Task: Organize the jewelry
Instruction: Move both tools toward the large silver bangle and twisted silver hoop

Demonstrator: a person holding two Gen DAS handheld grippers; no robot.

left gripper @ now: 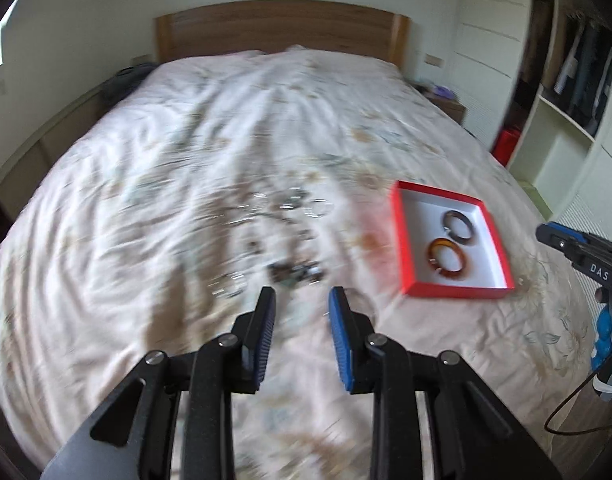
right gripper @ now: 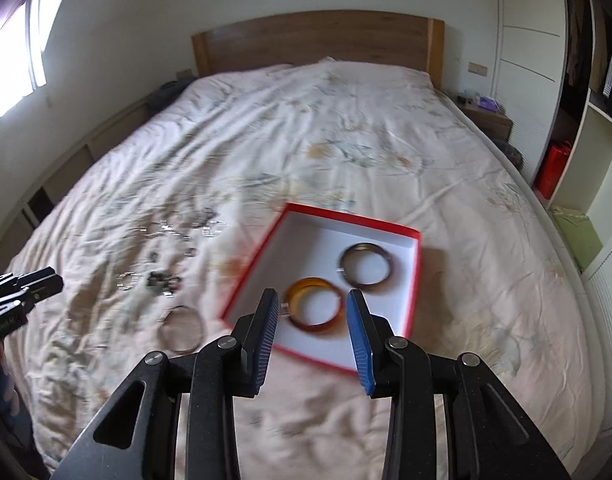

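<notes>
Bed (right gripper: 345, 128) (pale floral quilt) carries red box (right gripper: 413, 280), scattered jewelry (right gripper: 166, 280), bangle (right gripper: 182, 330).

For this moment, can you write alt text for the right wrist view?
The right gripper hangs open and empty above a red box on a bed; the box holds an amber bangle and a dark bangle. More jewelry lies scattered on the bedspread left of the box, blurred.

Daylight from window (right gripper: 14, 52) — motion blur, fisheye-bent edges.
</notes>
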